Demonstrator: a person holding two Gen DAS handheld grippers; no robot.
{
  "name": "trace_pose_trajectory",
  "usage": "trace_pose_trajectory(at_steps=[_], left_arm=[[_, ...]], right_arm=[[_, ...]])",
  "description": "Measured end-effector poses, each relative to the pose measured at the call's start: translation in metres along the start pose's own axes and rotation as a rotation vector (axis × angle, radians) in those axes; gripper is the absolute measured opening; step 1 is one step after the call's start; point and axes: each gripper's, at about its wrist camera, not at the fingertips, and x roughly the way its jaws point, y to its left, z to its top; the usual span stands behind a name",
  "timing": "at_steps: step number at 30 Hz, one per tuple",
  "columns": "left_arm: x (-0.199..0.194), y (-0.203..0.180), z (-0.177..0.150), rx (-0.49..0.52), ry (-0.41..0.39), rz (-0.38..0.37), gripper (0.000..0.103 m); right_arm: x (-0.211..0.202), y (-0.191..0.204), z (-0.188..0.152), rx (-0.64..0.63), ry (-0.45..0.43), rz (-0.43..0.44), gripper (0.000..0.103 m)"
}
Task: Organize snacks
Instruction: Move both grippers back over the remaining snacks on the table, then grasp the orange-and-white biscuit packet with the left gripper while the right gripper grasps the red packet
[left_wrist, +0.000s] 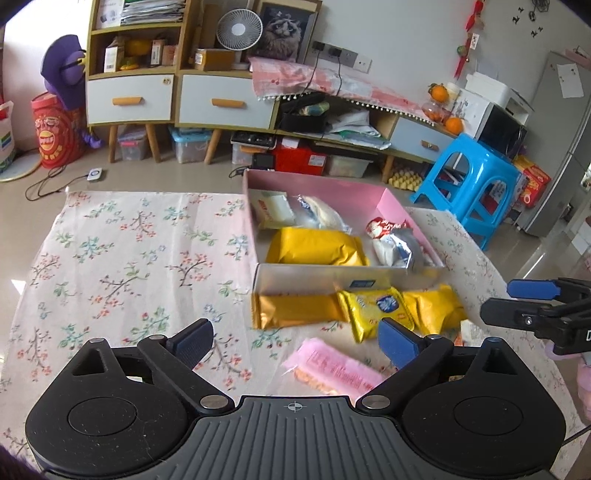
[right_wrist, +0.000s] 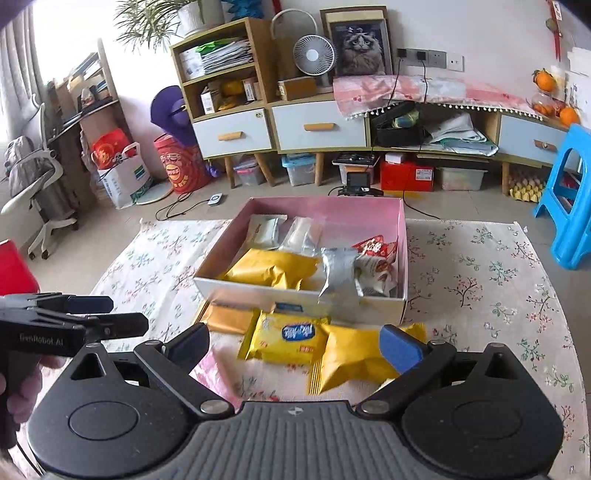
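The left gripper hung with its jaws spread wide and nothing between them; a pink packet lay on the floral cloth just under and ahead of the gap, nearer the right-hand pad. The right gripper likewise stood with jaws wide and empty, its blue pad in front of a plain yellow packet that lay below the gap, untouched as far as could be seen. Just beyond, a yellow packet with a blue label rested beside it, and a gold-brown packet lay to the left, both close against the near wall of the pink box. Inside the box sat another yellow packet, a silver pouch, a red-and-white bag and two pale packets at the far end. Behind the bench stood a blue stool and a low cabinet.
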Motion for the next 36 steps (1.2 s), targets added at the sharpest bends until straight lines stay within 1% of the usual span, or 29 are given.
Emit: trace_pose_trajectory(at_steps=[4,6,9,16,19,23,27,31,36], left_arm=[[-0.007,0.002,-0.014,0.013,-0.023,0.012,0.097],[-0.006,0.002,-0.022,0.015,0.0,0.011,0.097],[-0.008,0.004,-0.035,0.024,0.048,-0.022,0.097],[-0.014,0.001,-0.066,0.09,0.121,-0.062,0.097],[-0.018,-0.002,-0.077,0.125,0.136,-0.084,0.097],[-0.023,-0.01,-0.088,0.21,0.138,-0.109,0.097],[-0.026,-0.018,-0.095,0.28,0.155,-0.165,0.097],[-0.026,-0.025,-0.103,0.35,0.199,-0.242,0.097],[-0.028,-0.032,-0.116,0.466,0.246,-0.323,0.097]], right_arm=[[-0.005,0.005,-0.009,-0.02,0.004,-0.001,0.091],[-0.007,0.008,-0.012,-0.032,0.002,-0.005,0.091],[-0.012,0.011,-0.015,-0.041,-0.008,-0.017,0.091],[-0.015,0.019,-0.026,-0.059,0.01,-0.011,0.091],[-0.014,0.027,-0.032,-0.091,0.027,-0.008,0.091],[-0.013,0.038,-0.042,-0.14,0.051,0.006,0.091],[-0.012,0.045,-0.054,-0.176,0.079,0.023,0.091],[-0.009,0.048,-0.066,-0.191,0.107,0.022,0.091],[-0.007,0.05,-0.078,-0.215,0.12,0.035,0.091]])
